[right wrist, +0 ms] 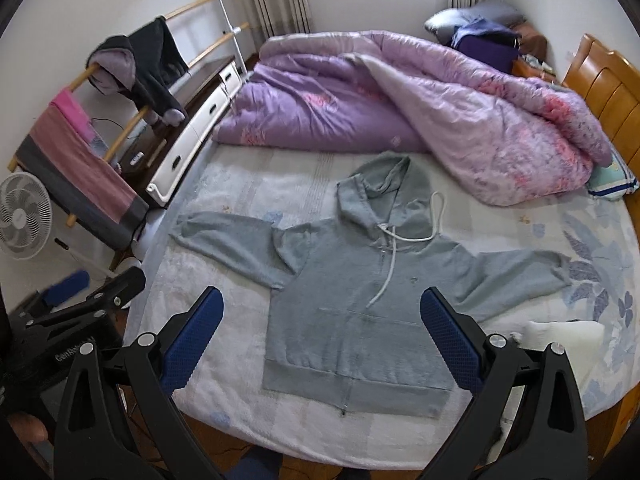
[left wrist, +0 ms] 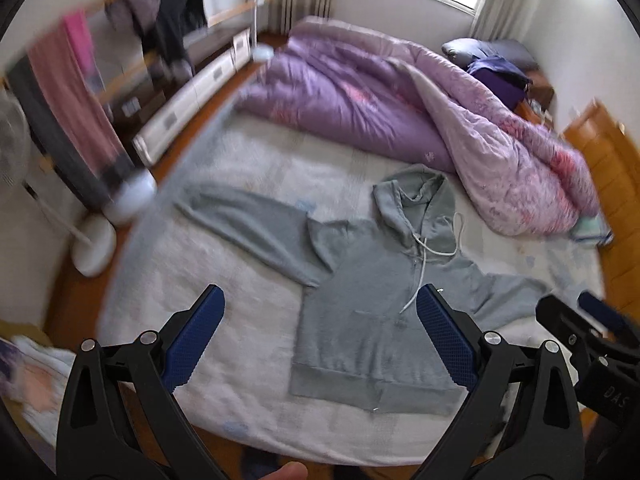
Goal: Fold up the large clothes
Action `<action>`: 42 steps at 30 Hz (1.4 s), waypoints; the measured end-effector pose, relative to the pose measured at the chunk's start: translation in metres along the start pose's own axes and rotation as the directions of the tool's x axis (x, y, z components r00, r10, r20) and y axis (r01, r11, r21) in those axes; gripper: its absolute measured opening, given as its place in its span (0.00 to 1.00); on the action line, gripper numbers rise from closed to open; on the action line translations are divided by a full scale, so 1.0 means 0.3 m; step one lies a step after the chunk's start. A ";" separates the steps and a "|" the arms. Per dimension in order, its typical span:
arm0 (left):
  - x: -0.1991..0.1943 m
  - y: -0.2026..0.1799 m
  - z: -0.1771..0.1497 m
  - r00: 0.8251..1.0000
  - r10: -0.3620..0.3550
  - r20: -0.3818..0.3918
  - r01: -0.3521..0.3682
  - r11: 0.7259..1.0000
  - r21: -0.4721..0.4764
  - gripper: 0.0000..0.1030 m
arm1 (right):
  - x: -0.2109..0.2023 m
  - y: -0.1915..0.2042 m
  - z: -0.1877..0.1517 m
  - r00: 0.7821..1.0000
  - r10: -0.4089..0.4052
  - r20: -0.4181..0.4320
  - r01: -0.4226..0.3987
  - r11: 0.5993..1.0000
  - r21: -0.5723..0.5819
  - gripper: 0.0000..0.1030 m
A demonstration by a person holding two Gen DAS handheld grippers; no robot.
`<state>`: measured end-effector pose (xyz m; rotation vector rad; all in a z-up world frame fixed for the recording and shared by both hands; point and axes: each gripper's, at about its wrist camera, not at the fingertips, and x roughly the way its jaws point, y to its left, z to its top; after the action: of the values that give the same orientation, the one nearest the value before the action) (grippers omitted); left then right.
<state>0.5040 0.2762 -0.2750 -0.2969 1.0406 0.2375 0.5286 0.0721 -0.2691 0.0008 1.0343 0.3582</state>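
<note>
Left gripper [left wrist: 320, 312]: jaws spread wide, nothing between them; held above the near bed edge, clear of the hoodie.
Right gripper [right wrist: 322, 314]: jaws spread wide, nothing held; also above the near bed edge, not touching the hoodie.
Fingers [right wrist: 450, 344]: 2 per gripper, black frames with blue pads of fine grid texture.
Hoodie [right wrist: 352, 320]: grey fleece zip garment, lying flat and face up on the bed sheet [right wrist: 580, 320]; hem toward the near bed edge, hood [right wrist: 380, 188] toward the quilt.
Sleeves: both spread outward from the hoodie body, 1 toward each side of the bed.
Drawcord [right wrist: 390, 264]: white, looped beside the hood and trailing down the hoodie chest.
Quilt [right wrist: 400, 100]: purple and pink, puffy, crumpled; bunched beyond the hood, its edge close to the hood.
Headboard [right wrist: 604, 84]: orange wood, right of the hoodie.
Drying rack [right wrist: 128, 80]: wooden rails left of the hoodie, off the bed, carrying a dark jacket and a pink towel.
Fan [right wrist: 22, 220]: white, round, left of the hoodie, below the drying rack.
</note>
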 end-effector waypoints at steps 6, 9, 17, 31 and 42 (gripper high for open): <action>0.367 0.405 0.133 0.993 -0.067 -0.095 0.049 0.983 -0.178 0.94 | 0.297 0.094 0.077 0.997 -0.059 -0.045 0.063 0.992 0.111 0.92; 0.552 0.611 0.200 0.995 -0.049 -0.084 0.025 0.965 -0.260 0.94 | 0.463 0.144 0.103 0.994 -0.076 -0.079 0.087 0.985 0.150 0.92; 1.038 1.072 0.270 0.992 -0.074 -0.106 0.015 0.879 -0.476 0.93 | 0.893 0.212 0.091 0.985 -0.079 -0.152 0.105 0.980 0.167 0.92; 1.493 1.301 0.254 0.986 0.047 -0.163 -0.123 0.857 -0.500 0.40 | 1.435 0.172 -0.031 0.957 0.049 -0.285 0.019 0.972 0.232 0.37; 1.148 1.260 0.262 0.995 0.097 0.029 -0.075 0.902 -0.425 0.13 | 1.652 0.135 -0.124 0.902 0.060 -0.428 0.054 0.967 0.249 0.00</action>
<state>0.6098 0.6751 -0.5868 -0.6364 0.9465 0.5530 0.7127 0.2484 -0.6977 0.1617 1.5197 0.2279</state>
